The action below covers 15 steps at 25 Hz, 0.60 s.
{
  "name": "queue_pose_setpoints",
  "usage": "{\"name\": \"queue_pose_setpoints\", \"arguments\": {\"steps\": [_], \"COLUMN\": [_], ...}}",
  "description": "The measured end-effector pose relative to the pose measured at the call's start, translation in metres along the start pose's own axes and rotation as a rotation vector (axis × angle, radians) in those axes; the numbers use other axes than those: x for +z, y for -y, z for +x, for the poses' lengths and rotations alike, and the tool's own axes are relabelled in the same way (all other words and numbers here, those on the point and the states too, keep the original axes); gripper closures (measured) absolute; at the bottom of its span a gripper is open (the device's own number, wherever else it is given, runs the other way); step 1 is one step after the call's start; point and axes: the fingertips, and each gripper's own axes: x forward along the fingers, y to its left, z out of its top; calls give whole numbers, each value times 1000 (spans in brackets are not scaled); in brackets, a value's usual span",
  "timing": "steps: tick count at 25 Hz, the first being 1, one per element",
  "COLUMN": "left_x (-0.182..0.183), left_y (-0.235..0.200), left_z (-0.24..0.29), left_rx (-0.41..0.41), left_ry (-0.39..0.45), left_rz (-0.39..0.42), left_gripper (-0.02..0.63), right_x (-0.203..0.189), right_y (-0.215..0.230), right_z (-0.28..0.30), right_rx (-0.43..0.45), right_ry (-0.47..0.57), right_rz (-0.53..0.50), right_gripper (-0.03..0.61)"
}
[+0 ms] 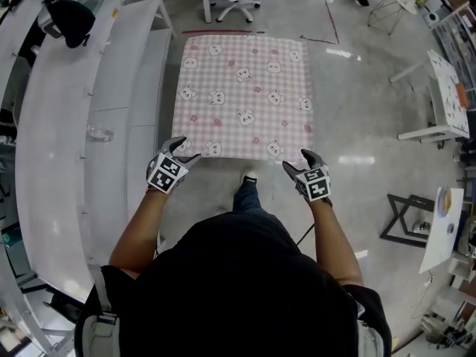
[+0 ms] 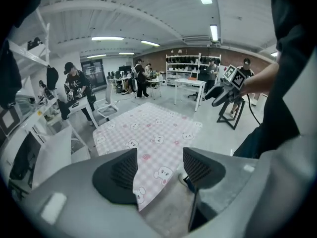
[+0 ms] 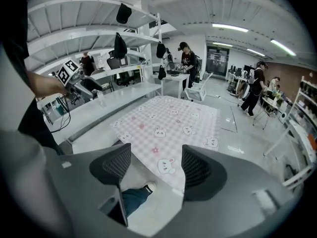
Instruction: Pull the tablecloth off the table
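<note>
Left gripper [image 1: 186, 149] sits at the near-left corner of the tablecloth [image 1: 244, 95], lower left of the cloth in the head view, placed to take that corner. Cloth lies flat and square, centre-top of the frame, covering the whole tabletop, so the tabletop itself is hidden; nothing on it. Right gripper [image 1: 296, 160] mirrors it at the near-right corner. One corner per hand: my read is that an even pull toward me along the near edge slides the cloth off straight instead of skewing it

Jaws, left: wide apart, pads bare. In the left gripper view the cloth corner shows through the gap, lower centre, but it looks to lie below and beyond the pads, not touching. Gripping nothing

Jaws, right: same, wide open and empty. In the right gripper view the near edge with a bunny print shows in the gap, my shoe [image 3: 144, 187] below it. No contact that I can see

Next, as I judge it: drop onto the hem and close, both sides together
</note>
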Motion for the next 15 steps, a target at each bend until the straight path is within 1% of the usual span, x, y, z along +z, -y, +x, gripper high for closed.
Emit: {"name": "queue_pose_setpoints", "arguments": {"steps": [6, 9, 12, 15], "left_x": [-27, -43, -57, -78], "left_y": [0, 4, 7, 9], "left_z": [64, 90, 115, 136], "left_rx": [-15, -30, -43, -54], "left_ry": [-122, -178, -228, -279], "left_rz": [72, 98, 139, 159], "left_gripper": [319, 316, 312, 310], "right_x": [-33, -56, -70, -86], "right_y": [24, 29, 35, 39], "right_z": [52, 74, 95, 116], "right_rx": [1, 14, 25, 41], "right_ry": [-98, -160, -201, -248], "right_rz": [-113, -173, -230, -277], "right_gripper": [224, 224, 224, 222]}}
